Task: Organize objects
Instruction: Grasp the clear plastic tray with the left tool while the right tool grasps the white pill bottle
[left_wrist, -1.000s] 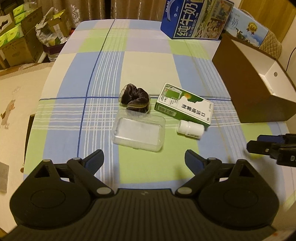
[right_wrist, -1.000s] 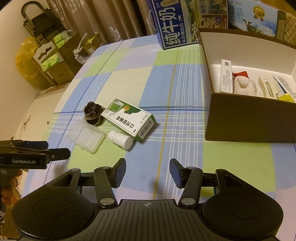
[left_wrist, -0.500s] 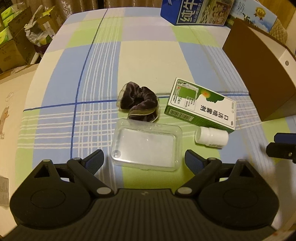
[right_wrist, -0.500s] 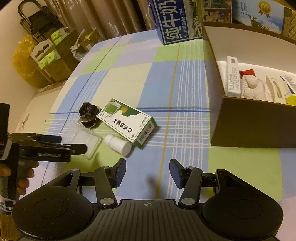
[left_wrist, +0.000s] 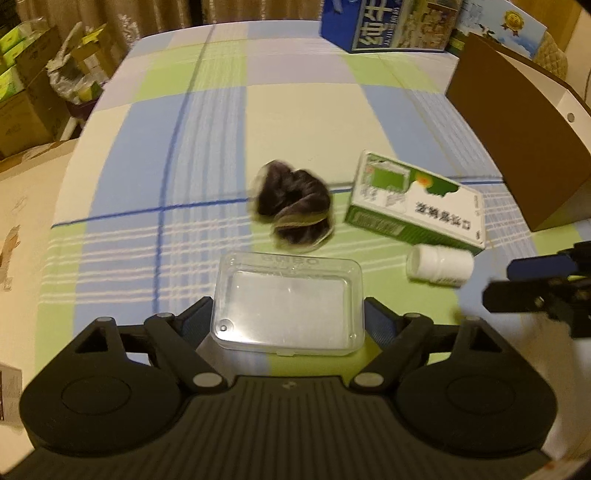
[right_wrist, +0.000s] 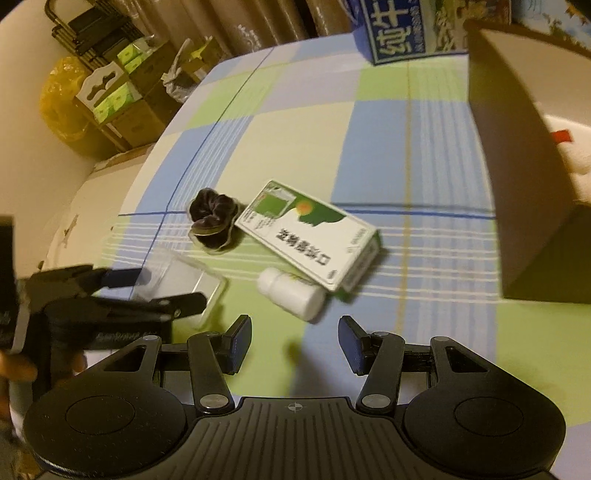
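Left wrist: hand-held gripper (left_wrist: 289, 317) astride clear case (left_wrist: 288, 304)

far cloth (left_wrist: 295, 110) free | scrunchie (left_wrist: 293, 208), green box (left_wrist: 415, 206), bottle (left_wrist: 439, 266) crowd centre | brown carton (left_wrist: 517, 147) walls right

The blue carton (right_wrist: 402, 33) at the table's far edge bears large white Chinese characters, "纯牛奶"; the green-and-white box (right_wrist: 310, 236) carries black Chinese characters, too blurred to read
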